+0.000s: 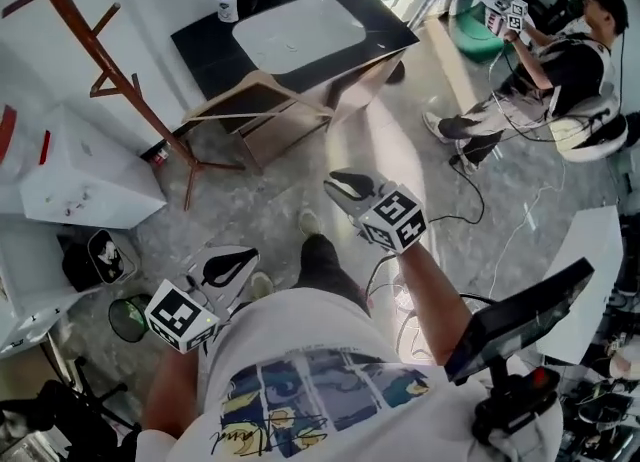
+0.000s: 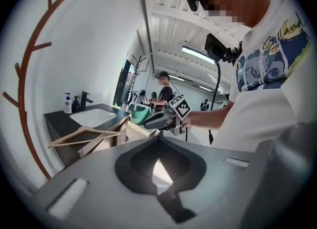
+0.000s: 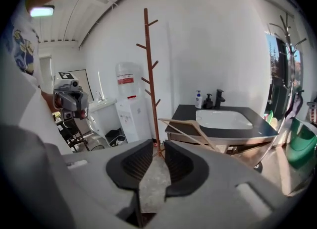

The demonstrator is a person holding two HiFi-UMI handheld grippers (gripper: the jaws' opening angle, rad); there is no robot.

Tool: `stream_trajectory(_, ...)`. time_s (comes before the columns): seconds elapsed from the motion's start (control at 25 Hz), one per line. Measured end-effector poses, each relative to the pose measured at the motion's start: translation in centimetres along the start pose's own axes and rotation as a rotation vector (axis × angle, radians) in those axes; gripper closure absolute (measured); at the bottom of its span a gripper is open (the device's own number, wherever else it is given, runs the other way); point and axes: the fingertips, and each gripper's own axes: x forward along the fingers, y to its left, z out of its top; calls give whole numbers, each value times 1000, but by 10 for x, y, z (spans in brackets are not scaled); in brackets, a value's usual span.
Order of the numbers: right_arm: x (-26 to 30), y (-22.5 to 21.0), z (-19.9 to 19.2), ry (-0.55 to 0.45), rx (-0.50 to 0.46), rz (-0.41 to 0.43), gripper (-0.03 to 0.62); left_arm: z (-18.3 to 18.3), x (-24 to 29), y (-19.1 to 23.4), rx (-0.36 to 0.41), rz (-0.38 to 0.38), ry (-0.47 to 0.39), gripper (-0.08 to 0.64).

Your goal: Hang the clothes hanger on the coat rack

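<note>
A wooden clothes hanger [image 1: 255, 102] lies on the front edge of the dark vanity, also seen as the hanger [image 2: 84, 136] and the hanger [image 3: 190, 129]. The brown coat rack [image 1: 100, 50] stands left of it; the rack [image 3: 151, 74] has bare pegs. My right gripper [image 1: 350, 188] is held in the air well short of the hanger, and its jaws [image 3: 158, 146] stand apart with nothing between them. My left gripper [image 1: 225, 270] hangs lower and to the left. Its tips [image 2: 158, 135] meet and hold nothing.
The black vanity top [image 1: 200, 45] carries a white basin and a soap bottle [image 1: 226, 0]. A white water dispenser [image 1: 80, 175] stands left of the rack. Another person [image 1: 560, 60] sits at the far right beside a green bin [image 1: 475, 35]. A tripod-mounted screen [image 1: 520, 320] is at my right.
</note>
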Motion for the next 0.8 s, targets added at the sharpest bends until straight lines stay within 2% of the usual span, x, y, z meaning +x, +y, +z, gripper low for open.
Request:
stream_trajectory(0.16, 36, -69, 2, 41, -3, 37, 508, 23, 31, 35, -42, 90, -21, 558)
stream_trajectory(0.4, 87, -152, -9, 112, 71, 164, 470, 70, 87, 71, -68, 167, -35, 558)
stream_trajectory(0.52, 112, -182, -24, 149, 127, 213, 456, 80, 106, 83, -83, 215, -27, 558)
stream_trajectory(0.64, 138, -206, -31, 172, 177, 227, 431, 85, 122, 98, -100, 260, -23, 558)
stream_trajectory(0.8, 178, -216, -40, 227, 156, 233, 414, 87, 134, 108, -125, 307, -14, 558)
